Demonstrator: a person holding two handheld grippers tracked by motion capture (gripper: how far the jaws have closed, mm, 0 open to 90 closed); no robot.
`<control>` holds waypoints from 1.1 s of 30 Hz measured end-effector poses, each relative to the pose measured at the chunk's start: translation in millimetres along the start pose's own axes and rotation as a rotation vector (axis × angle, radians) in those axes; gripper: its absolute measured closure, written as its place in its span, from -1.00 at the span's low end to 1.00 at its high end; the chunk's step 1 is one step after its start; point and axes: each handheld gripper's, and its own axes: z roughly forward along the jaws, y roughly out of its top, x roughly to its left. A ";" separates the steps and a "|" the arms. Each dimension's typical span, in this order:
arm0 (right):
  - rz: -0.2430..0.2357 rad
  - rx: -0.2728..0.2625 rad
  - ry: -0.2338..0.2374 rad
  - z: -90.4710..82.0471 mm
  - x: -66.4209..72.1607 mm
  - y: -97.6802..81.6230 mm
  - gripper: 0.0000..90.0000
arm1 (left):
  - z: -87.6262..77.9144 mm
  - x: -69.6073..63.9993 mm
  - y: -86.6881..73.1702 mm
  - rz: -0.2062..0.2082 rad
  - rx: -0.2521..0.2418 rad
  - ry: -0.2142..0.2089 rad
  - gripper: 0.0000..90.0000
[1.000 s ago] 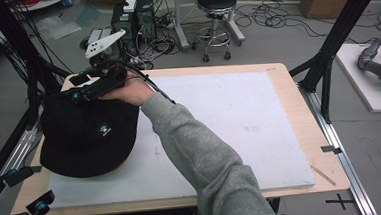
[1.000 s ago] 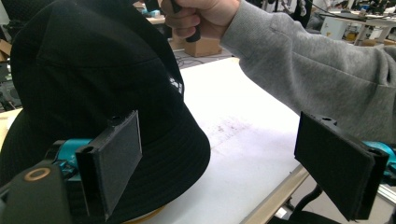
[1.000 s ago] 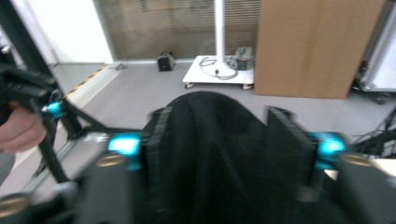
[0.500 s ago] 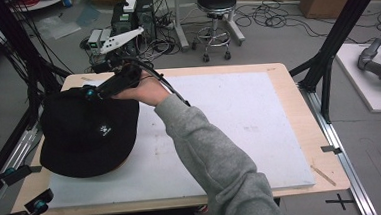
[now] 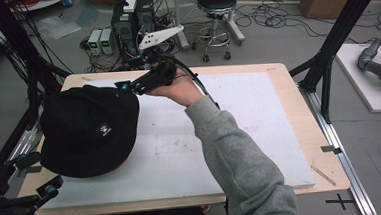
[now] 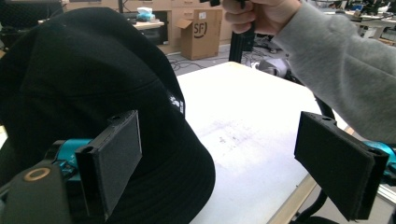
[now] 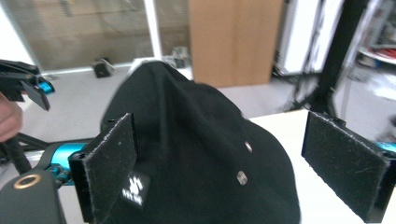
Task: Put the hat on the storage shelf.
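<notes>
A black bucket hat (image 5: pixel 87 131) with a small white paw logo lies on the left part of the white mat (image 5: pixel 240 129). My right gripper (image 5: pixel 123 85) hovers at the hat's far right edge, open, jaws pointing left toward it. In the right gripper view the hat (image 7: pixel 187 135) rises between and beyond the spread pads (image 7: pixel 109 163), which hold nothing. My left gripper (image 5: pixel 37 173) sits low at the table's near left corner, open and just short of the hat's brim (image 6: pixel 177 177). Its jaws frame the brim and bare mat.
The wooden table (image 5: pixel 299 111) carries the mat, bare to the right of the hat. The person's grey sleeve (image 5: pixel 231 155) crosses the middle of the mat. Black frame posts (image 5: pixel 326 74) stand at the table's sides. Computers and a stool (image 5: pixel 218 15) are on the floor beyond.
My right gripper has slid right along the hat's far edge and drawn back off its crown. The hat and the left gripper stay put.
</notes>
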 end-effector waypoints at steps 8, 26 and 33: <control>-0.013 -0.007 -0.062 -44.7 2.9 -12.1 -0.77 | 7.0 1.4 4.1 0.005 -0.010 -0.009 -0.67; 0.051 -0.034 -0.302 -138.1 12.3 -83.0 -0.77 | 26.3 10.0 8.8 0.005 -0.002 -0.027 -0.67; 0.069 -0.059 -0.386 -164.8 17.7 -107.3 -0.77 | 28.8 12.2 12.7 0.005 -0.012 -0.023 -0.67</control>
